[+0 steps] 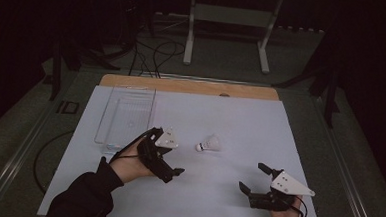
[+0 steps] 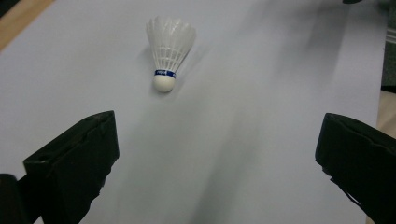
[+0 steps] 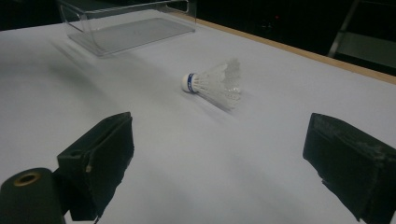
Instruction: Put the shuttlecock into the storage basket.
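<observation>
A white feathered shuttlecock [image 1: 209,143] with a blue band and white cork lies on its side near the middle of the white sheet [image 1: 230,120]. My left gripper [image 1: 171,151] hovers just left of it, open, its jaws wide apart and nothing between them. In the left gripper view the shuttlecock [image 2: 168,46] lies ahead, cork toward me, beyond the open left gripper [image 2: 219,158]. My right gripper [image 1: 253,177] rests low at the front right, open and empty. From the right gripper view the shuttlecock [image 3: 215,84] lies ahead with its cork pointing left, well beyond the right gripper [image 3: 224,158].
A clear plastic tray [image 1: 125,115] stands at the back left of the sheet, and appears as the tray [image 3: 126,28] far ahead in the right gripper view. The wooden table edge [image 1: 192,86] runs along the far side. A metal stand [image 1: 230,30] and cables sit on the floor behind.
</observation>
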Motion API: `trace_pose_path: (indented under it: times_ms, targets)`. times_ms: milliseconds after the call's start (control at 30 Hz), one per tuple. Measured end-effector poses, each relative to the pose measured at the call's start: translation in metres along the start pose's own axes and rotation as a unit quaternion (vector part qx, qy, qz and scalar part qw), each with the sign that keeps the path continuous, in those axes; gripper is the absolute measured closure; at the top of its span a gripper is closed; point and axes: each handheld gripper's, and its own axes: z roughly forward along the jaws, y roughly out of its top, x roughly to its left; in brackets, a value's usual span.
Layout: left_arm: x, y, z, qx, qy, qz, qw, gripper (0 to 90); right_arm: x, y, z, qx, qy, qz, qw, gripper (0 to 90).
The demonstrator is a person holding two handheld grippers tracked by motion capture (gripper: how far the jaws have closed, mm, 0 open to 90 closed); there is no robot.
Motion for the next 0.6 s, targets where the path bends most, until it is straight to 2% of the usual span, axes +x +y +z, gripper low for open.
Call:
trace_pose_path:
  times_ms: [200, 233, 300, 333, 367, 500, 567, 600]
  targets:
    - [0.004, 0.011, 0.008, -0.001, -0.027, -0.022, 0.9994, 0.0, 0.001, 0.0, 0.0, 0.0, 0.001, 0.0, 1.0, 8.7]
    - [0.005, 0.013, 0.01, -0.002, -0.026, -0.032, 0.9992, 0.0, 0.001, 0.0, 0.0, 0.0, 0.001, 0.0, 1.0, 8.7]
    - [0.007, 0.017, 0.014, 0.006, -0.03, -0.034, 0.999, 0.0, 0.001, 0.0, 0.0, 0.0, 0.001, 0.001, 1.0, 8.7]
    - [0.007, 0.018, 0.016, 0.014, -0.026, -0.041, 0.9987, 0.0, 0.001, 0.0, 0.0, 0.0, 0.002, 0.002, 1.0, 8.7]
    - [0.008, 0.02, 0.019, 0.013, -0.031, -0.049, 0.9983, 0.0, 0.001, 0.0, 0.0, 0.001, 0.002, 0.002, 1.0, 8.7]
    - [0.011, 0.022, 0.027, 0.009, -0.046, -0.048, 0.9977, 0.0, 0.001, 0.001, 0.0, 0.0, 0.002, 0.0, 1.0, 8.7]
    - [0.012, 0.023, 0.031, 0.015, -0.055, -0.038, 0.9977, 0.0, 0.001, 0.0, 0.0, 0.0, 0.002, 0.0, 1.0, 8.7]
    - [0.011, 0.024, 0.034, 0.017, -0.053, -0.037, 0.9978, 0.0, 0.001, 0.001, 0.0, 0.0, 0.003, 0.001, 1.0, 8.7]
